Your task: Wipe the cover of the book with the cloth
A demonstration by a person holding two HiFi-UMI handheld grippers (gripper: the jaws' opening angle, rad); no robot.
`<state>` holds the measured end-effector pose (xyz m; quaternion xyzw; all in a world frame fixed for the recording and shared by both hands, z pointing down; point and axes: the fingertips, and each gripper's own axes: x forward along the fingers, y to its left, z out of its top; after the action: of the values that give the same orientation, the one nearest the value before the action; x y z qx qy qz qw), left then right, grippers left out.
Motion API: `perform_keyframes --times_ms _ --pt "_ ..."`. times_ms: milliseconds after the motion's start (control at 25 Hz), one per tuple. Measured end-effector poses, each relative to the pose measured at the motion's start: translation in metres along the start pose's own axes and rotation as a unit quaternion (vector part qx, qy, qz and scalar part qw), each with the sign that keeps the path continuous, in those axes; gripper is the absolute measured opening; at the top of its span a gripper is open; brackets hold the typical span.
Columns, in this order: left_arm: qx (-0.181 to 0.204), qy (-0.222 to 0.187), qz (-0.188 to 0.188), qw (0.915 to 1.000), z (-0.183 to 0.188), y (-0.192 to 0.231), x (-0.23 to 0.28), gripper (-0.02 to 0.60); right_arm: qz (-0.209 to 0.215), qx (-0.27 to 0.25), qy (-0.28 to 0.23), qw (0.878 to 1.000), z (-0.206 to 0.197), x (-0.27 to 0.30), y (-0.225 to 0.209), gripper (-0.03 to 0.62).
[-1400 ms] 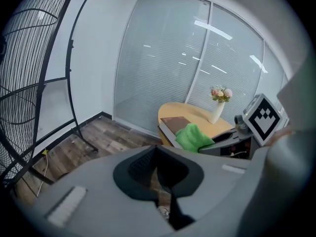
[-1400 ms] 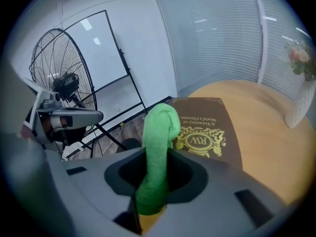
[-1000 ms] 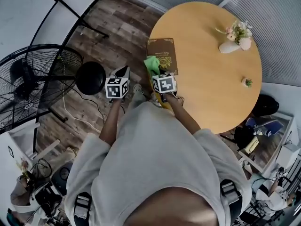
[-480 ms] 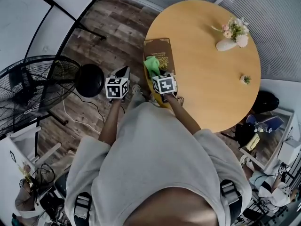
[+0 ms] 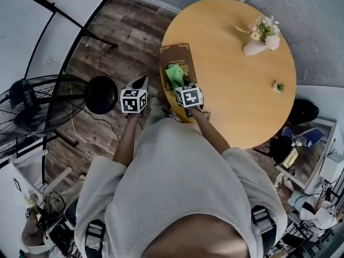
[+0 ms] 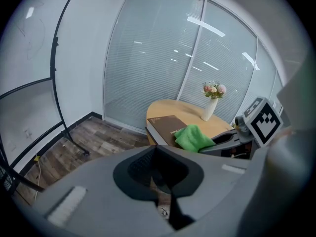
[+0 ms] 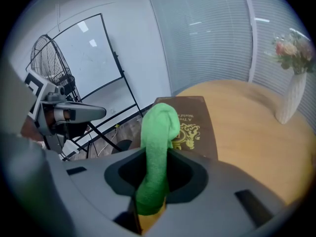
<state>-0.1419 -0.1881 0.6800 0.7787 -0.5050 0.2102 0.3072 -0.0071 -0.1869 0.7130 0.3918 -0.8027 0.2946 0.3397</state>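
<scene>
A brown book (image 5: 179, 58) with gold print lies at the near left edge of the round wooden table (image 5: 242, 85); it also shows as the book (image 7: 190, 120) and the book (image 6: 165, 126). My right gripper (image 5: 183, 85) is shut on a green cloth (image 5: 174, 74), which hangs over the book's near end; the cloth (image 7: 157, 147) sticks up between the jaws. My left gripper (image 5: 141, 83) hangs over the floor left of the table, shut with nothing in it.
A white vase of flowers (image 5: 258, 36) stands at the table's far right, and a tiny plant (image 5: 278, 86) near the right edge. A black standing fan (image 5: 37, 106) and its round base (image 5: 102, 94) are on the wood floor at the left.
The right gripper with the green cloth has edged forward over the book's near end. The left gripper has stayed where it was.
</scene>
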Motion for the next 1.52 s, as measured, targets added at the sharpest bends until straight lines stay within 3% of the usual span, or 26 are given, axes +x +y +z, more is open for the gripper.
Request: perform_keyframes --times_ms 1520 --pt "0.045 0.014 -0.057 0.9973 0.024 -0.043 0.043 0.009 -0.071 0.065 -0.007 0.995 -0.023 -0.035 -0.082 0.107"
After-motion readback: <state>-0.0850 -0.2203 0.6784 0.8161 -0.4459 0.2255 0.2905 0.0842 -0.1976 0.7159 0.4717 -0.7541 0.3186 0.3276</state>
